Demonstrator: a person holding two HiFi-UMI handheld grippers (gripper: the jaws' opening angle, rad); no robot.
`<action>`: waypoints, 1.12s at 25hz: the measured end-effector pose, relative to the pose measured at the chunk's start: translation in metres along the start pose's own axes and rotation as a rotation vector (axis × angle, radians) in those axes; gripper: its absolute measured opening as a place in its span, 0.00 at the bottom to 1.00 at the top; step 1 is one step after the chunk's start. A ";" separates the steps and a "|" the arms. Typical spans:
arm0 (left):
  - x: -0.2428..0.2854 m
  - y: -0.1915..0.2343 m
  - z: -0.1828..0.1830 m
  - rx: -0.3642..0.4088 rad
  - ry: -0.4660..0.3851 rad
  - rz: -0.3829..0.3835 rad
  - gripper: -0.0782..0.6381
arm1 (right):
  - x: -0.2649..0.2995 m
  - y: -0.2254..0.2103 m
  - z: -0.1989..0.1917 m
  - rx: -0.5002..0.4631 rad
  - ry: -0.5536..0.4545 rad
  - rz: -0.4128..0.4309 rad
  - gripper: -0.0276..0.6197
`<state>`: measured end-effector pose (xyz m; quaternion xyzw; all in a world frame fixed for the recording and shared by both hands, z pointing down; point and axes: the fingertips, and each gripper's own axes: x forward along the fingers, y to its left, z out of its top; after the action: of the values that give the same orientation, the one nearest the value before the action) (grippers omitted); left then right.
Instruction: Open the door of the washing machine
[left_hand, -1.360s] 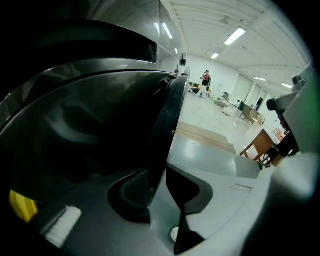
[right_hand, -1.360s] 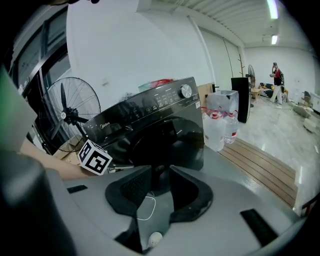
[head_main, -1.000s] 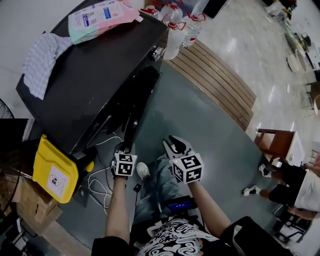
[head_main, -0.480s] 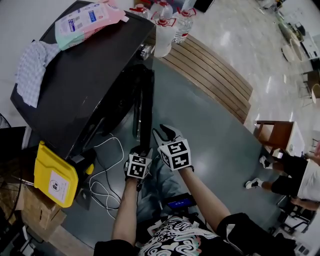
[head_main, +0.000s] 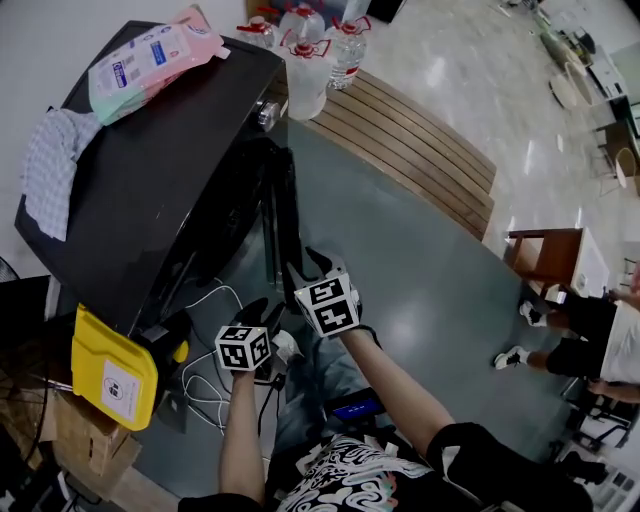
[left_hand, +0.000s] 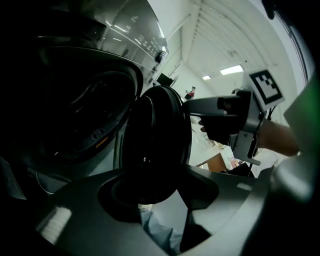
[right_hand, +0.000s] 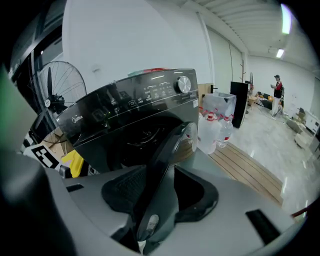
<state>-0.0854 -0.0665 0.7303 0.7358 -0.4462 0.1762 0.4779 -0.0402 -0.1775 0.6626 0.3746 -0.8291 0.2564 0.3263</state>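
the washing machine stands to my left, its door swung out from the front toward me. on its top lie a pouch at the far end and a cloth at the left edge. bottles stand just past its far corner, with wooden slats to their right. a container sits at its near corner, a cardboard box just beside it. a fan stands left of the machine. my right gripper has the door's edge between its opening jaws. my left gripper is left of it and nearer me, jaws opening, the door beyond them.
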 end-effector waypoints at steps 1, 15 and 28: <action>-0.003 0.004 0.005 -0.021 -0.024 0.009 0.38 | 0.000 0.001 0.000 -0.019 0.002 0.001 0.31; -0.004 0.007 0.051 -0.107 -0.146 0.032 0.37 | -0.020 -0.033 -0.013 -0.034 0.041 -0.028 0.30; 0.010 -0.007 0.089 -0.100 -0.207 0.035 0.34 | -0.056 -0.143 -0.021 0.038 0.018 -0.238 0.20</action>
<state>-0.0888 -0.1473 0.6903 0.7175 -0.5141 0.0854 0.4622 0.1086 -0.2221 0.6611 0.4741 -0.7708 0.2352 0.3548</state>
